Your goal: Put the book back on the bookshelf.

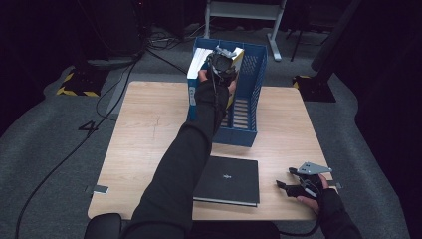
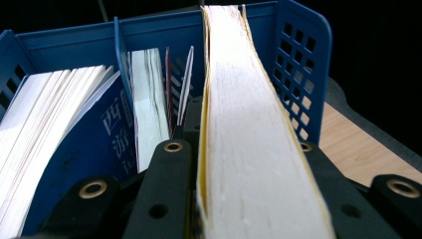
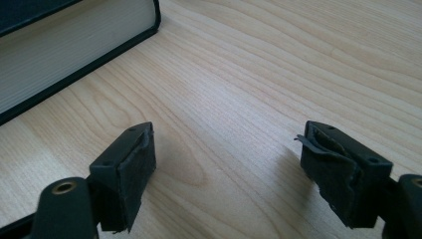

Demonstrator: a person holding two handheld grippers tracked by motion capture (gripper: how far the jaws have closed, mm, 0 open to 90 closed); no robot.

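Where the blue file rack (image 1: 251, 94) stands at twelve o'clock on the table (image 1: 149, 129), a thick yellow-edged book (image 2: 249, 149) is clamped between the jaws of the left gripper (image 1: 221, 62), held upright in the rack's rightmost slot beside its perforated wall. Chinese characters are printed on a blue book (image 2: 107, 142) at nine o'clock. At five o'clock the right gripper (image 3: 229, 169) is rested with its jaws wide apart and nothing between them, bare wood ahead. A black book (image 1: 229, 180) is laid flat at six o'clock.
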